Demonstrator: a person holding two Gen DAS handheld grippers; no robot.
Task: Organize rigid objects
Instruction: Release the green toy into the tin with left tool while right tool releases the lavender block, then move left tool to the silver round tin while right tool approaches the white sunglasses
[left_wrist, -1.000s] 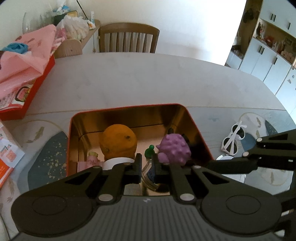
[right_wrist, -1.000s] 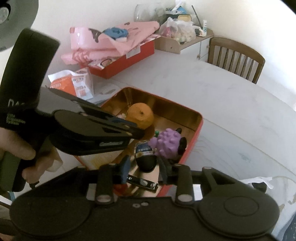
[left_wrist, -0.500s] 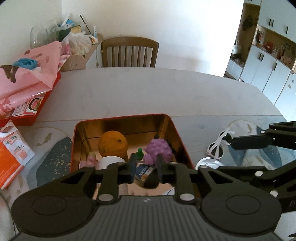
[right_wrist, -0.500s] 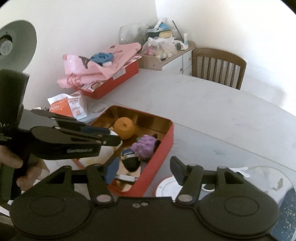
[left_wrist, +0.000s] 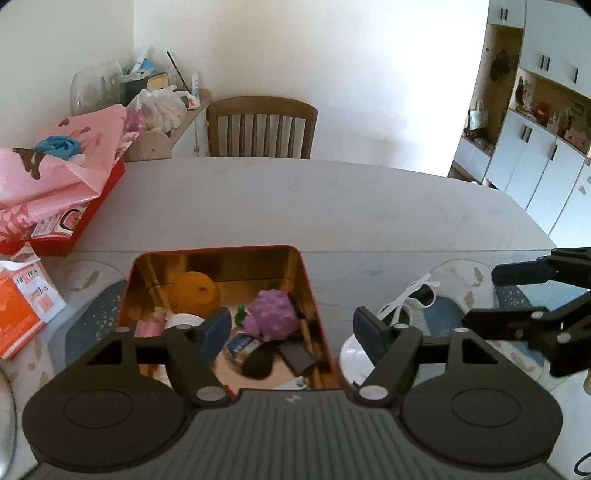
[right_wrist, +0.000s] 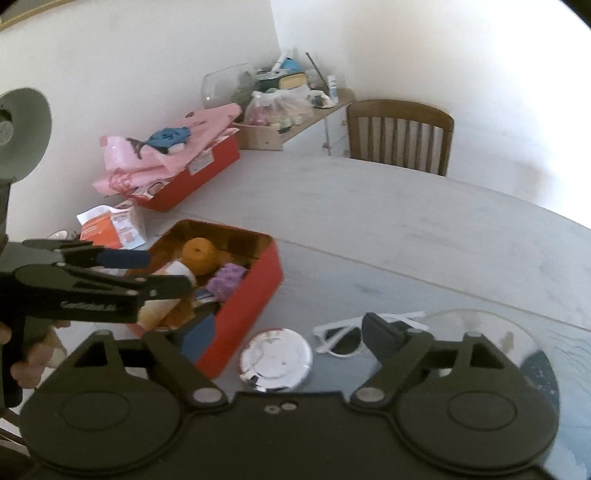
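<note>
Now both hand-held grippers, left (left_wrist: 291, 328) and right (right_wrist: 284, 338), have just been spreading, nothing between; red tin (left_wrist: 314, 295) sits ahead, bare counter (left_wrist: 295, 206) beyond its far rim

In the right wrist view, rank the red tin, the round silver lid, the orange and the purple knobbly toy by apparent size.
1. red tin
2. round silver lid, though nearer the camera
3. orange
4. purple knobbly toy, close to the orange
</note>
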